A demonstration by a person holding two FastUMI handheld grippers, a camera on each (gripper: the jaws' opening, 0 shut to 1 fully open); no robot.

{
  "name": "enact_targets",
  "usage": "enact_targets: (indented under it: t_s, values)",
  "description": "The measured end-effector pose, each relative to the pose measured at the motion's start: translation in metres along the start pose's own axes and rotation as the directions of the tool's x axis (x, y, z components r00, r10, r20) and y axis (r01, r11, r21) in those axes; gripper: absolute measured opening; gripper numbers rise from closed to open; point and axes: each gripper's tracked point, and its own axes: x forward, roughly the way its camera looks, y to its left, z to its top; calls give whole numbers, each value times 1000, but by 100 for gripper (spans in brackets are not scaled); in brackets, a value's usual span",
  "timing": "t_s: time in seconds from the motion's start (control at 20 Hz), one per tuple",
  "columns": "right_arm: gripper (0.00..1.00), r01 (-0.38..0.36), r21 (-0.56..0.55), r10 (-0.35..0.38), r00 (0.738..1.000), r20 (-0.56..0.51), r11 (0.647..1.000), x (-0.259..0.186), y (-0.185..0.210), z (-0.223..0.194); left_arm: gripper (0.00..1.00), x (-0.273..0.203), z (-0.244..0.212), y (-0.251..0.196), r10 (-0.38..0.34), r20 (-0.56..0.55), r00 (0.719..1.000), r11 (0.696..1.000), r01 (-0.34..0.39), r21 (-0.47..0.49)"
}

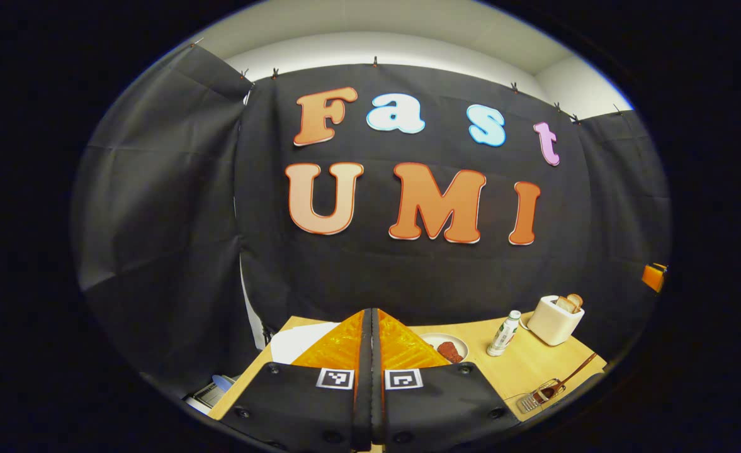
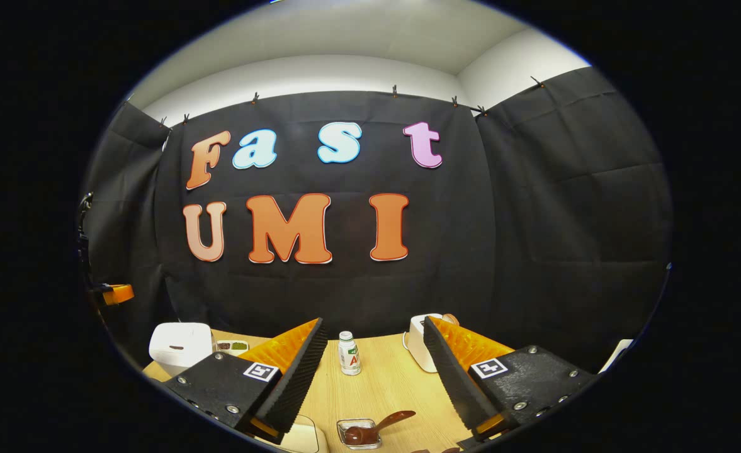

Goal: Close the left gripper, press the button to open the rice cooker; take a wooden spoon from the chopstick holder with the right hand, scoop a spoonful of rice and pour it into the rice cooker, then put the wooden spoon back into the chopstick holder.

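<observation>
In the left gripper view I see my left gripper (image 1: 371, 340) with its two fingers (image 1: 339, 343) pressed together, no gap between them and nothing held. They point over the wooden counter (image 1: 521, 371) toward the back wall. Just right of the fingers lies a small plate (image 1: 447, 347) with something reddish on it. Further right stands a white bottle (image 1: 504, 333), and near the back right corner a white toaster (image 1: 554, 319) with bread in it. At the right front edge of the counter lies a small clear tray (image 1: 537, 396) with a brown wooden spoon (image 1: 568, 376) resting in it, handle pointing to the back right.

In the right gripper view my right gripper (image 2: 375, 377) has its fingers (image 2: 298, 371) spread wide, empty. The bottle (image 2: 348, 353) stands between them, further back on the counter (image 2: 389, 384). The wooden spoon (image 2: 379, 426) lies below, between the fingers at the front edge, its bowl in the clear tray (image 2: 359, 433); the fingers do not touch it. The white rice cooker (image 2: 180, 345) sits at the left side of the counter, well left of the left finger, its lid down. The toaster (image 2: 419, 343) is partly hidden behind the right finger.
</observation>
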Motion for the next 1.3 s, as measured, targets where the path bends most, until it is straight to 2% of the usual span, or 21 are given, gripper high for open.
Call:
enact_targets:
  t_s: [0.3, 0.5, 0.7, 1.05, 1.1, 1.15, 1.25, 1.3]
  values:
    - [95, 36, -9, -37, 999, -33, 999, 7, -8, -11, 4, 52, -64, 6, -31, -130, 991, 999, 30, -15]
    - [96, 51, -16, -51, 997, -54, 999, 8, -9, -19, 4, 71, -103, 17, -49, -215, 975, 998, 37, -58]
    - [96, 59, -21, -60, 995, -75, 998, 11, -10, -27, 4, 79, -133, 29, -42, -273, 961, 998, 26, -62]
    - [96, 52, -29, -54, 994, -94, 998, 16, -7, -33, 5, 88, -164, 35, -45, -336, 941, 996, 18, -84]
    - [100, 51, -32, -54, 994, -96, 998, 17, -7, -34, 4, 87, -167, 35, -48, -352, 935, 996, 18, -88]
    - [96, 52, -34, -55, 994, -98, 998, 18, -8, -34, 4, 88, -163, 36, -52, -335, 941, 996, 22, -92]
    - [96, 49, -29, -52, 993, -104, 998, 19, -9, -36, 5, 91, -170, 37, -63, -346, 936, 994, 27, -108]
    - [96, 46, -24, -49, 993, -107, 999, 19, -8, -38, 5, 88, -176, 36, -67, -385, 921, 993, 22, -120]
